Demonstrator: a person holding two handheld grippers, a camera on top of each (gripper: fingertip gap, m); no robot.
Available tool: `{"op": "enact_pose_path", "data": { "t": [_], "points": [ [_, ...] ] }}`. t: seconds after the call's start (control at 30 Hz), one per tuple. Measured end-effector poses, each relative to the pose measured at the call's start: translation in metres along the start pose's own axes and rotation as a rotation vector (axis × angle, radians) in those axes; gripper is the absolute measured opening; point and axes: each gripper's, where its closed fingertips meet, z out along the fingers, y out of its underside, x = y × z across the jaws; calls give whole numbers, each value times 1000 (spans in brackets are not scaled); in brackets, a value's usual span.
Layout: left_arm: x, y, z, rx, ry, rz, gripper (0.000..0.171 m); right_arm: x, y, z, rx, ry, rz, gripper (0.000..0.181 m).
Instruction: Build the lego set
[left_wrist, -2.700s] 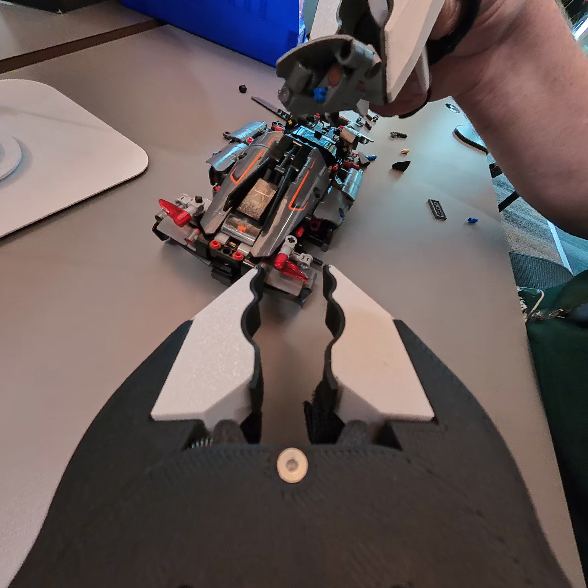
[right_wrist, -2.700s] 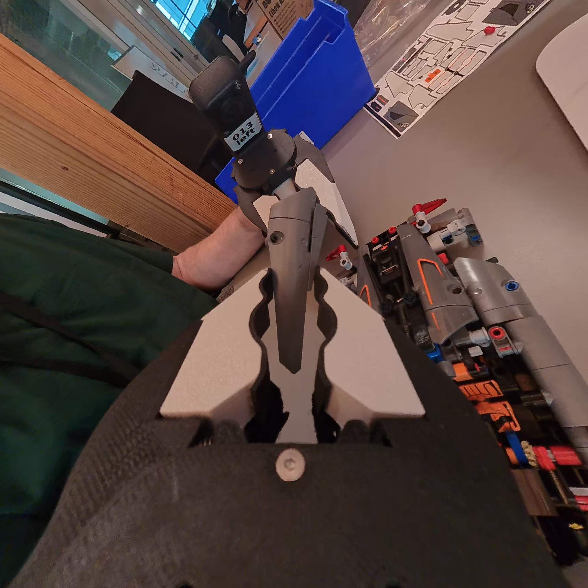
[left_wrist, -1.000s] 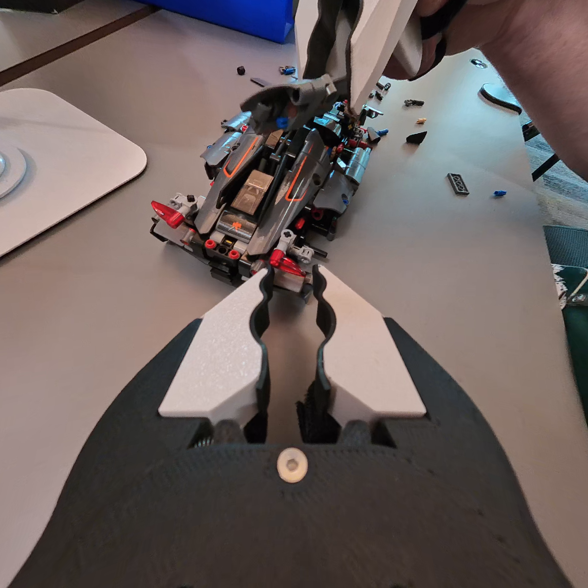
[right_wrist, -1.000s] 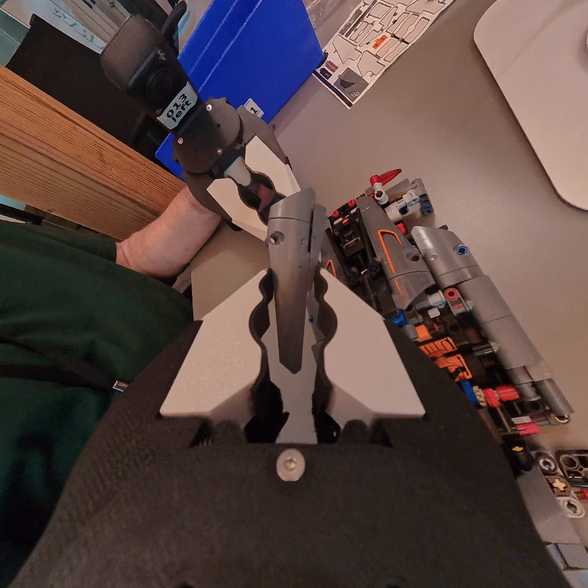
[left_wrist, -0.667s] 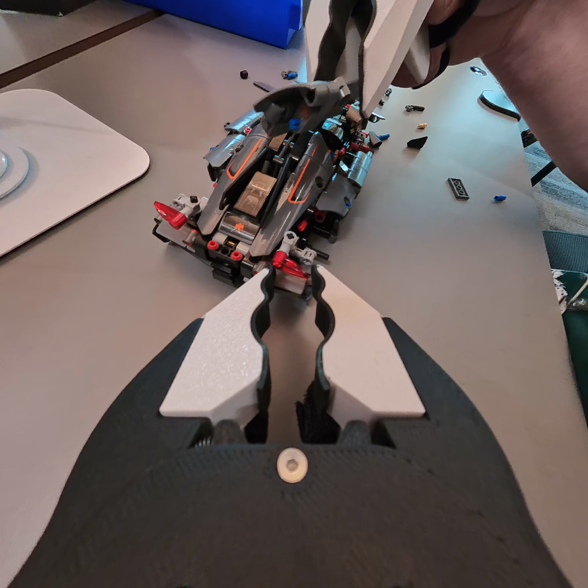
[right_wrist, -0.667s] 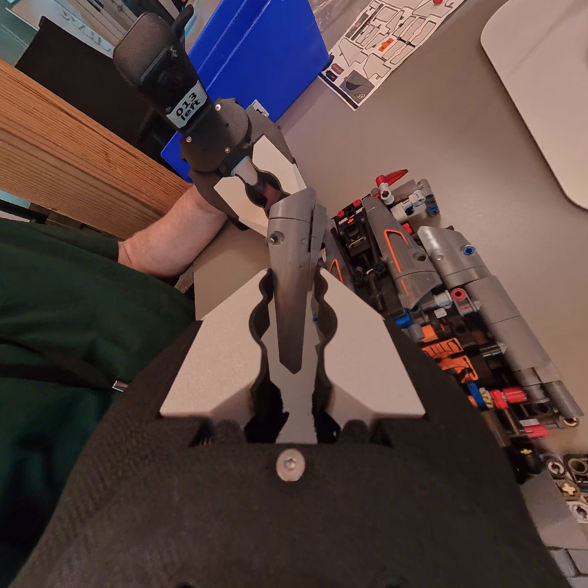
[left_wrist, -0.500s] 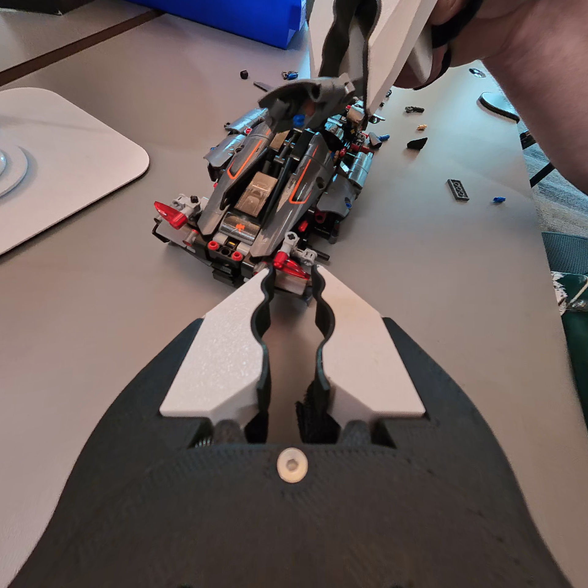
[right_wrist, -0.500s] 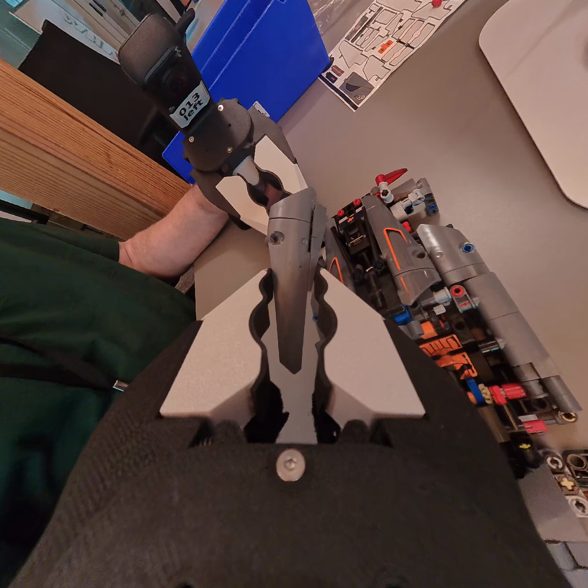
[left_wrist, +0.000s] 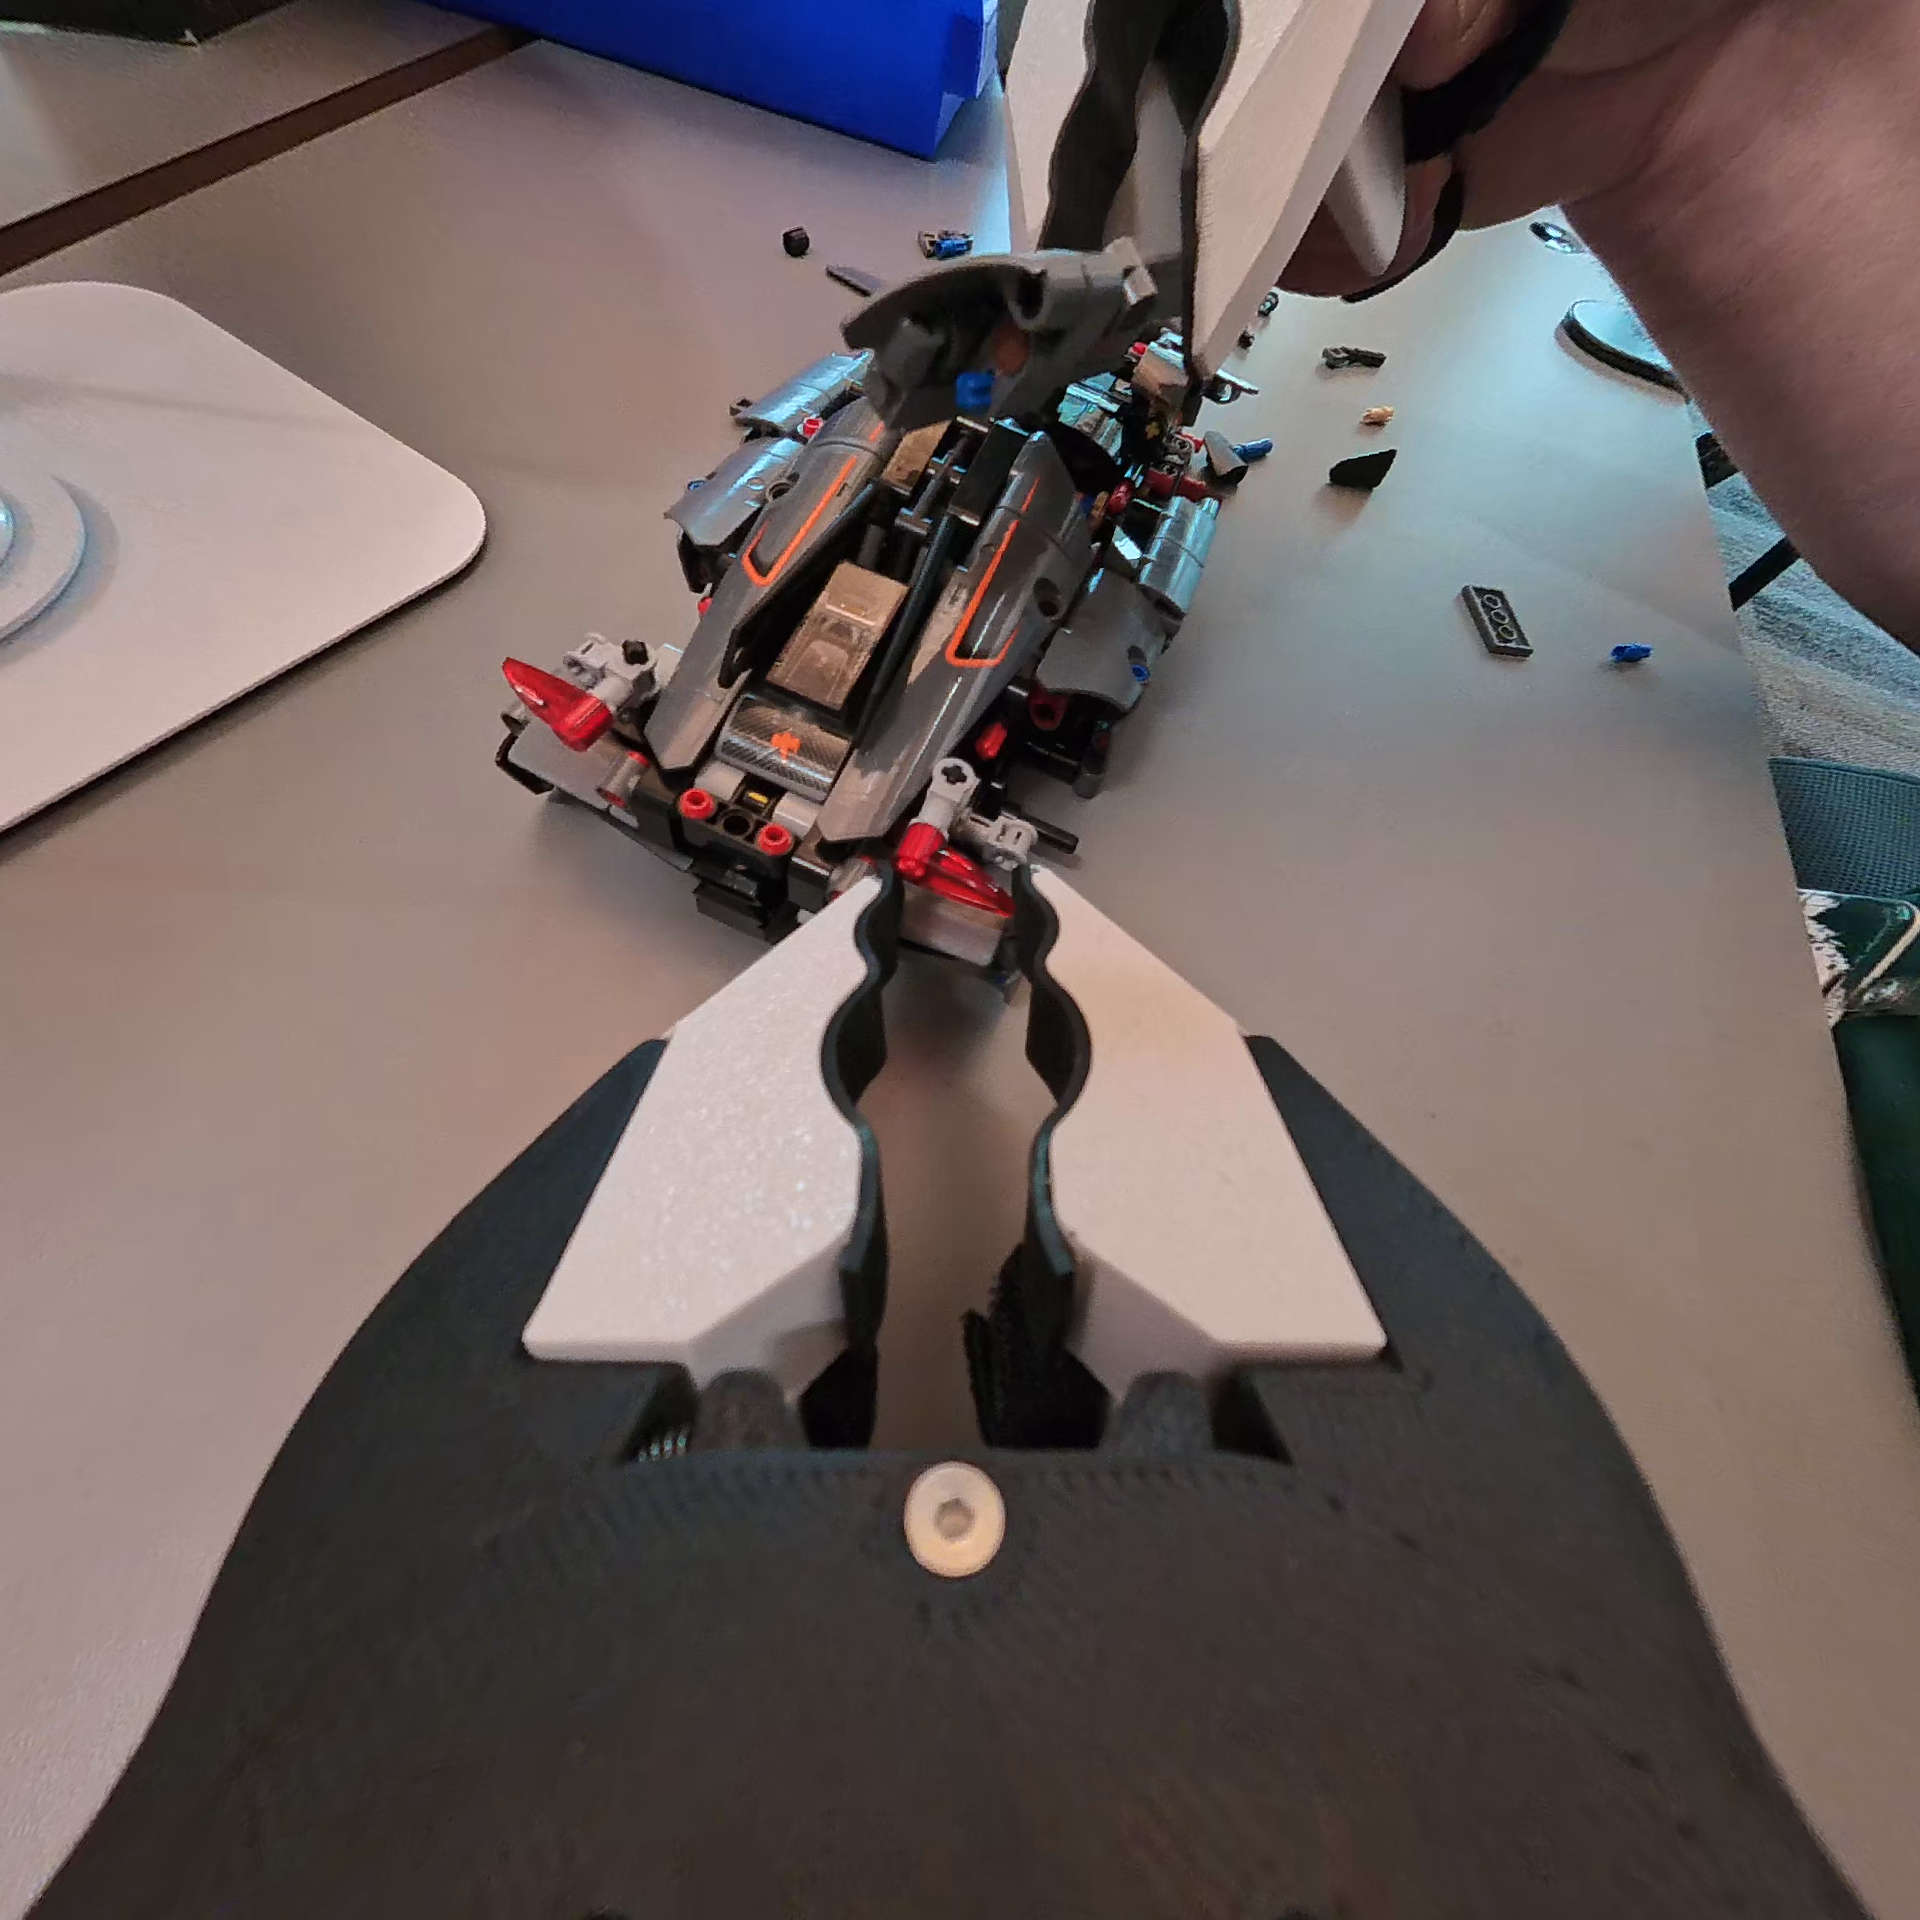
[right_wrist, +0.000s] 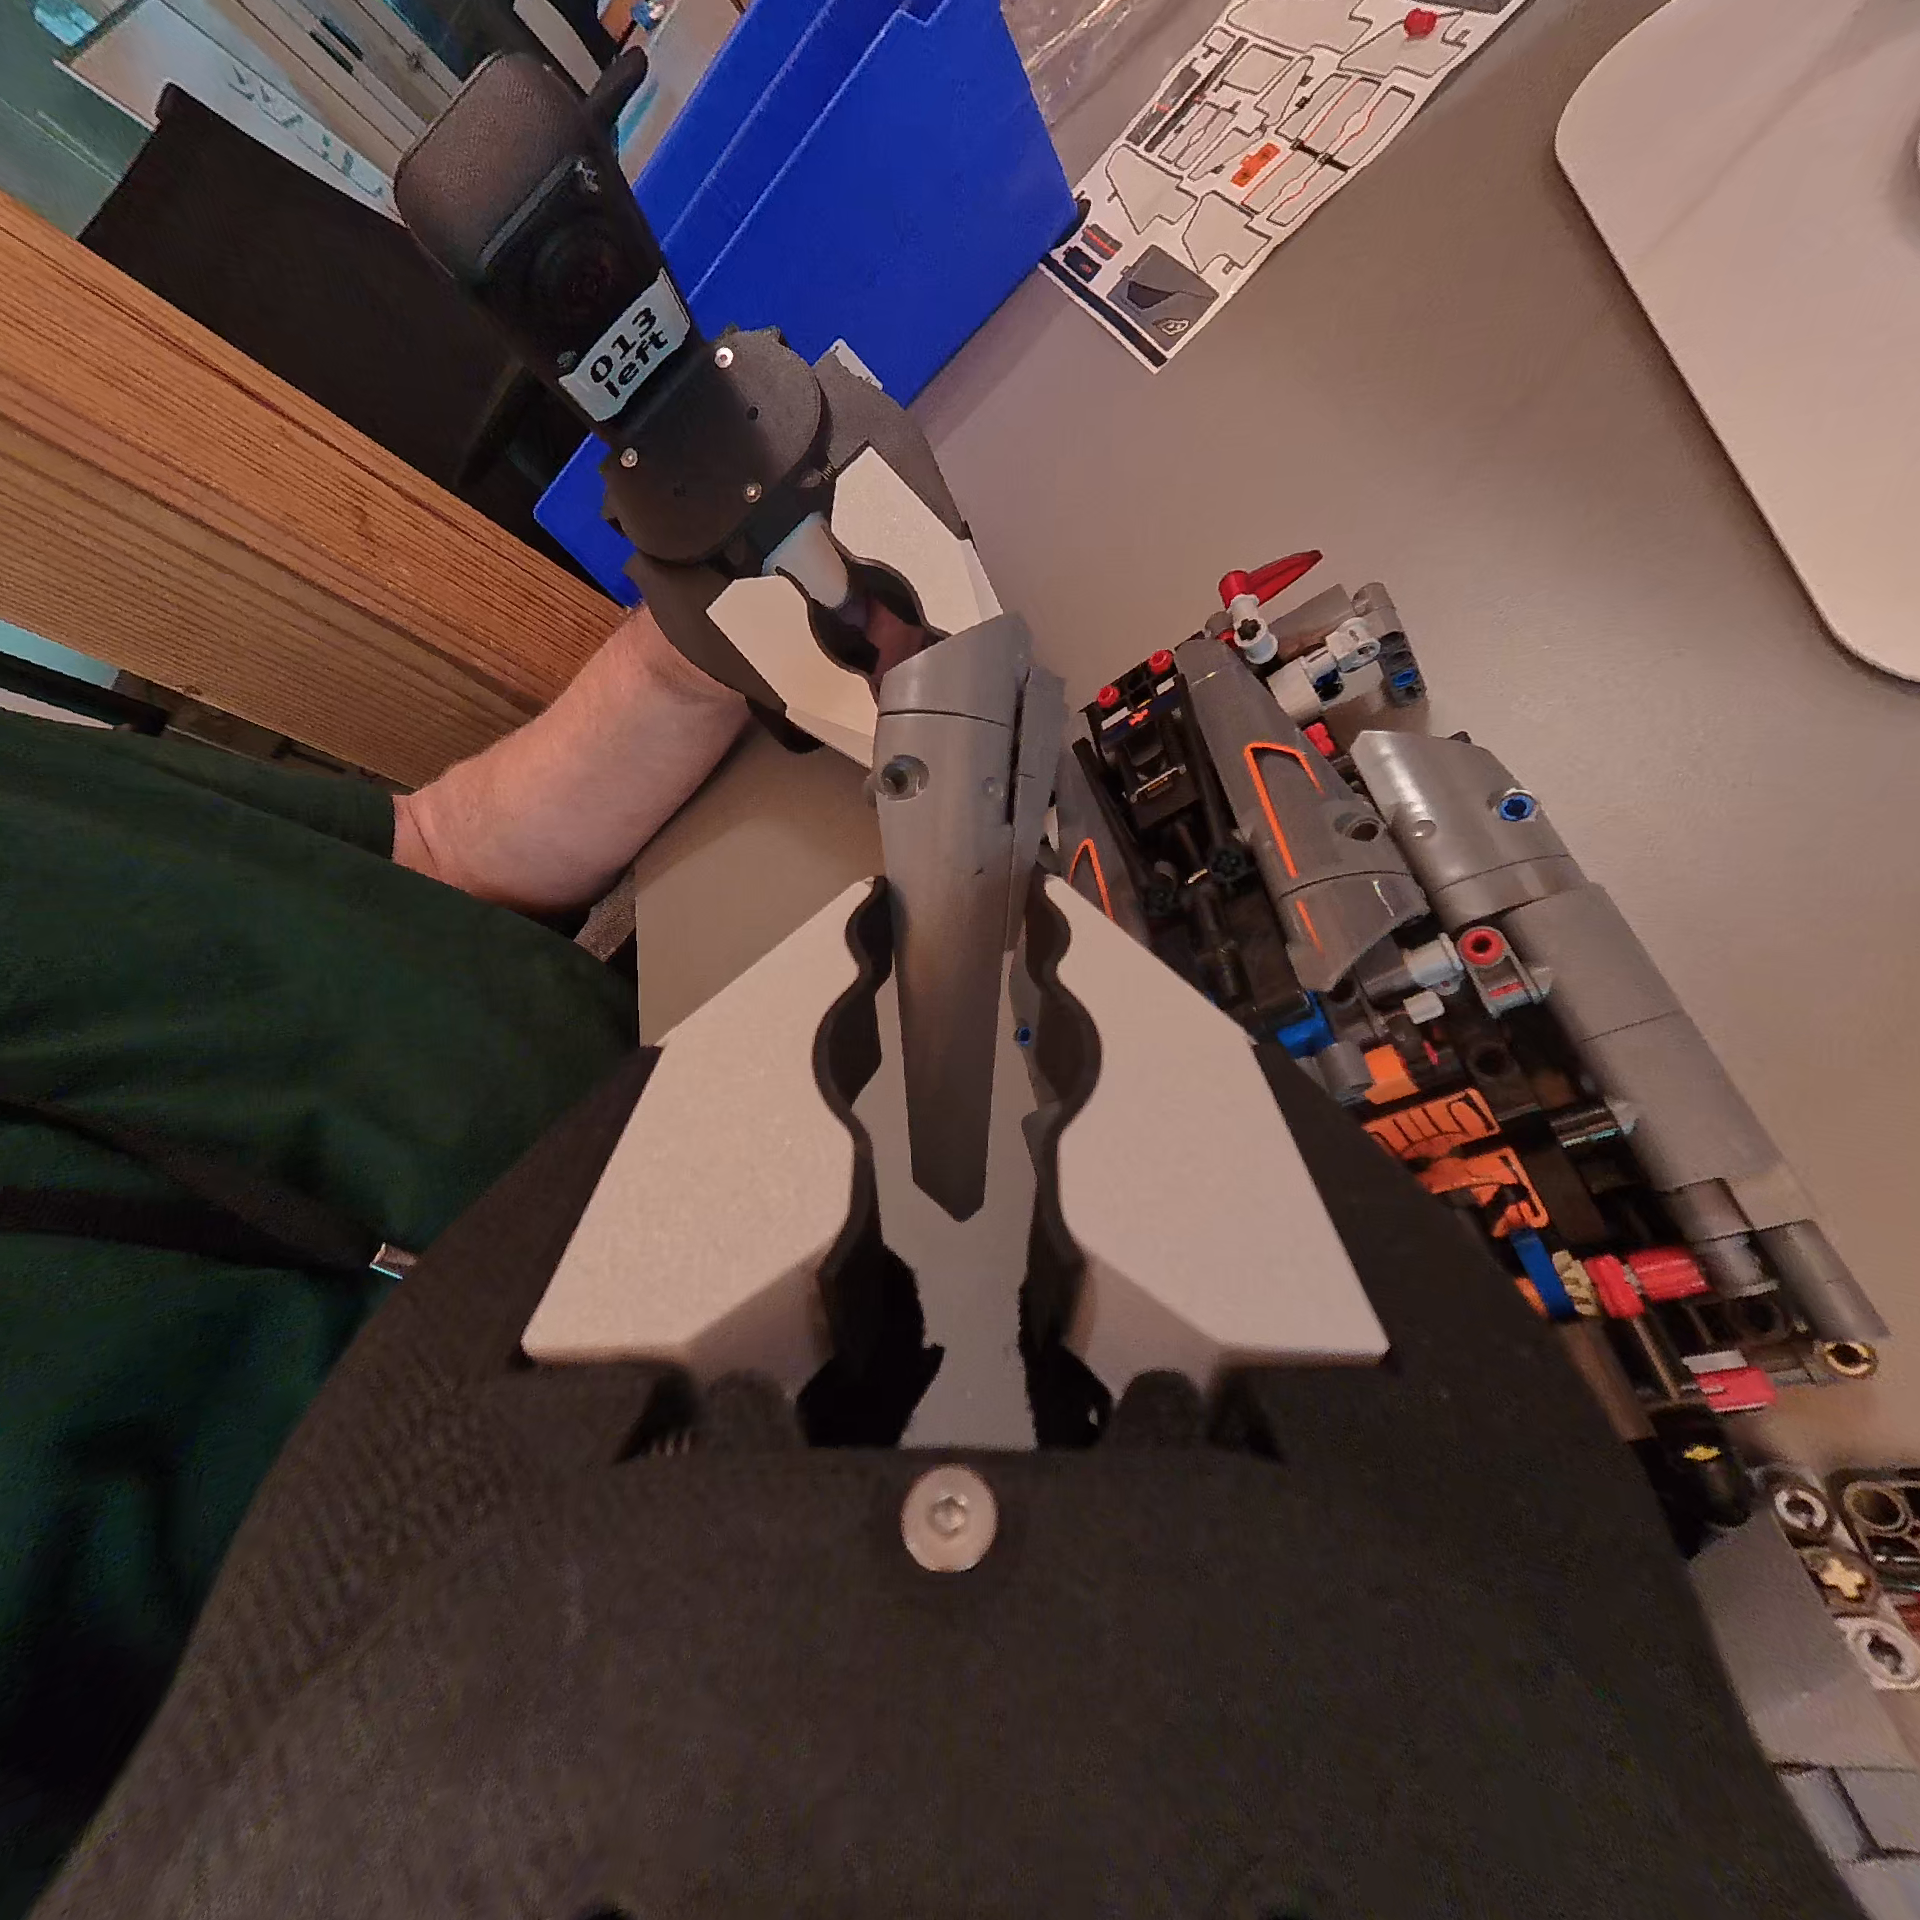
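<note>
While my left gripper (left_wrist: 954, 894) sits low over the desk (left_wrist: 312, 1039), its fingers (left_wrist: 748, 1122) are spread with nothing between them, the tips just short of the car (left_wrist: 894, 634). The car rests flat on the desk, its near end toward me, showing red pointed pieces (left_wrist: 545, 696) at both corners, grey body panels with orange trim and a tan block in the middle.

Above the car's far end my right gripper (right_wrist: 961, 894) comes down from above. Its fingers (right_wrist: 717, 1174) pinch a grey panel (right_wrist: 951, 935), a curved, tapered piece with a blue pin on its underside. In the left wrist view the panel (left_wrist: 997, 322) hangs over the far part of the car; I cannot tell whether it touches it.

To the right of the car, loose pieces lie scattered on the desk: a dark plate (left_wrist: 1496, 620), a small blue pin (left_wrist: 1629, 652) and a black wedge (left_wrist: 1361, 468). To the left lies a white pad (left_wrist: 208, 520) with rounded corners. Beyond the car stands a blue bin (left_wrist: 790, 52), and in the right wrist view a sticker sheet (right_wrist: 1247, 166) lies beside the bin (right_wrist: 862, 208).
</note>
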Motion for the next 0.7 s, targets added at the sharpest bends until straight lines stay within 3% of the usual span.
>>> {"op": "enact_pose_path", "data": {
  "t": [0.7],
  "points": [
    [0,0,0,3,4,-7,20,1,1,-6,14,2,0,24]
  ]
}}
